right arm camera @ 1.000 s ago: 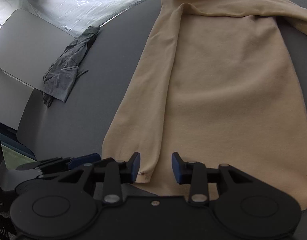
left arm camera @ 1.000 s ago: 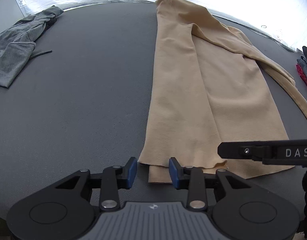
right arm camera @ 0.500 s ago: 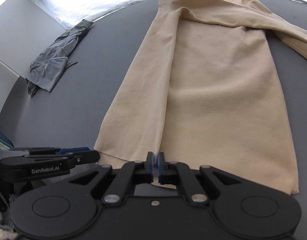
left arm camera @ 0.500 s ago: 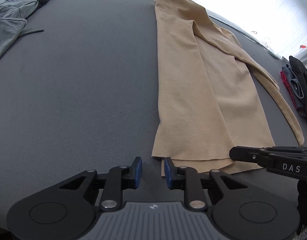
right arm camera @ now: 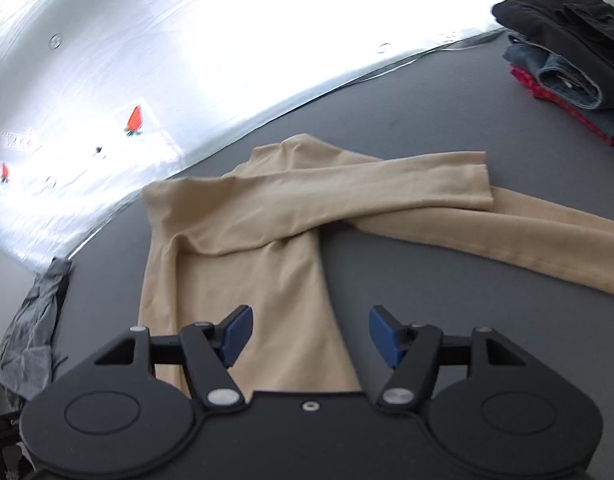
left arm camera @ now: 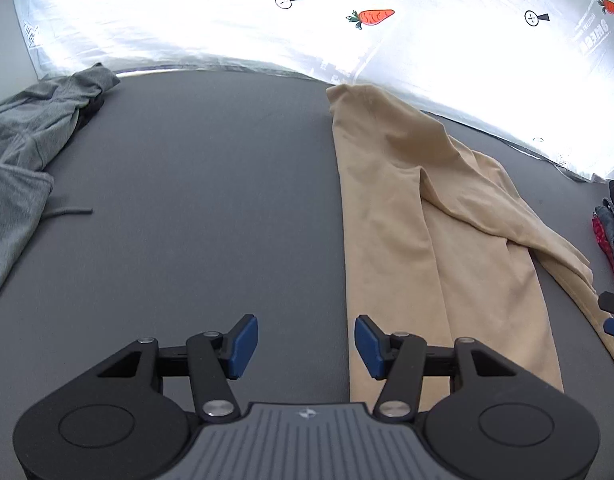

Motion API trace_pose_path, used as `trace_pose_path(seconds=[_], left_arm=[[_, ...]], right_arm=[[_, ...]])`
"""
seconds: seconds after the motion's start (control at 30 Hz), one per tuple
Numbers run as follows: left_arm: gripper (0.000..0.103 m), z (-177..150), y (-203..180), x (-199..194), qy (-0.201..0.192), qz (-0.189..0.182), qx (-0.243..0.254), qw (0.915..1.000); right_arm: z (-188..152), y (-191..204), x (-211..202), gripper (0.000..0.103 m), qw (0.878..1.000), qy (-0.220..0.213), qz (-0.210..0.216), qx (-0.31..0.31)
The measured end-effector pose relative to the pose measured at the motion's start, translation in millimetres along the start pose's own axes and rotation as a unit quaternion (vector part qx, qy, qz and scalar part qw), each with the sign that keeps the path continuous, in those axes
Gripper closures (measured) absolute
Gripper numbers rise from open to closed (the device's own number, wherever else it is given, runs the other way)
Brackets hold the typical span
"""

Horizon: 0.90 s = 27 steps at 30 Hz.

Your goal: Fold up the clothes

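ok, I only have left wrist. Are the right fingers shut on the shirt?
Observer: No. The right gripper is open and holds nothing.
Operator: Sleeves?
Observer: On the tan shirt, one sleeve is folded across the chest. Its cuff end crosses over the other sleeve, which trails off to the right.
Operator: And the pile at my right edge?
Observer: Folded stack: black on top, denim under it, red at the bottom.

One tan long-sleeved knit top (left arm camera: 439, 248) lies at twelve to three o'clock on the single dark grey tabletop (left arm camera: 211, 200). One crumpled grey garment (left arm camera: 23, 160) sits at ten o'clock. One stack of three folded pieces (right arm camera: 567, 64), black, denim blue and red, is at two o'clock. Two blue-padded grippers, the left gripper (left arm camera: 305, 346) and the right gripper (right arm camera: 310, 334), show at six o'clock.
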<state>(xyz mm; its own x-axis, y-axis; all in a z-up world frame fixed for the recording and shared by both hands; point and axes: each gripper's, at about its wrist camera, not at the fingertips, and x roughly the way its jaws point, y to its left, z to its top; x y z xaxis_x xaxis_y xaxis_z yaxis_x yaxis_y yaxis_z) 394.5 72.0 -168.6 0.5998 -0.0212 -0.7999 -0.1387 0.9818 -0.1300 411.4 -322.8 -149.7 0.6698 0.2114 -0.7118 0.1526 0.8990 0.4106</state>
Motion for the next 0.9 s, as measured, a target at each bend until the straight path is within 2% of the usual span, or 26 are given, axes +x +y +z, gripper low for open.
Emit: trace_pose_path(seconds=[0.17,0.27,0.33,0.4,0.53,0.63,0.83,0.9], left_arm=[[0.051,64.6,-27.1,37.6,-0.032,-0.007,0.019,0.9993],[0.068,103.7,-53.1,68.6,-0.036,-0.029,0.031,0.9985],[0.079,125.2,-67.5,95.6,-0.029,-0.047,0.046,0.9975],[0.079,144.1,-81.1,124.6,-0.022,-0.059,0.066,0.9958],[0.078,169.6,-105.8,184.1,-0.009,-0.050,0.123,0.9911],[0.079,181.0,-111.1,220.4,0.002,-0.037,0.136,0.9901],[0.076,193.4,-113.9,238.3,-0.015,-0.046,0.122,0.9914],[0.075,195.9,-111.7,240.1,-0.018,-0.051,0.108,0.9926]], right_arm=[[46.4,-44.0,21.1,0.028,0.995,-0.044,-0.065,0.067],[70.4,-64.9,38.1,0.028,0.989,-0.056,-0.102,0.090],[81.4,-72.3,47.2,0.032,0.987,-0.062,-0.117,0.093],[89.7,-78.9,54.9,0.034,0.986,-0.061,-0.134,0.079],[98.5,-87.4,71.4,0.034,0.987,-0.043,-0.145,0.058],[98.1,-90.0,81.3,0.033,0.985,-0.030,-0.163,0.050],[101.1,-92.6,94.2,0.031,0.986,-0.024,-0.160,0.043],[105.6,-86.5,91.4,0.026,0.987,-0.029,-0.152,0.032]])
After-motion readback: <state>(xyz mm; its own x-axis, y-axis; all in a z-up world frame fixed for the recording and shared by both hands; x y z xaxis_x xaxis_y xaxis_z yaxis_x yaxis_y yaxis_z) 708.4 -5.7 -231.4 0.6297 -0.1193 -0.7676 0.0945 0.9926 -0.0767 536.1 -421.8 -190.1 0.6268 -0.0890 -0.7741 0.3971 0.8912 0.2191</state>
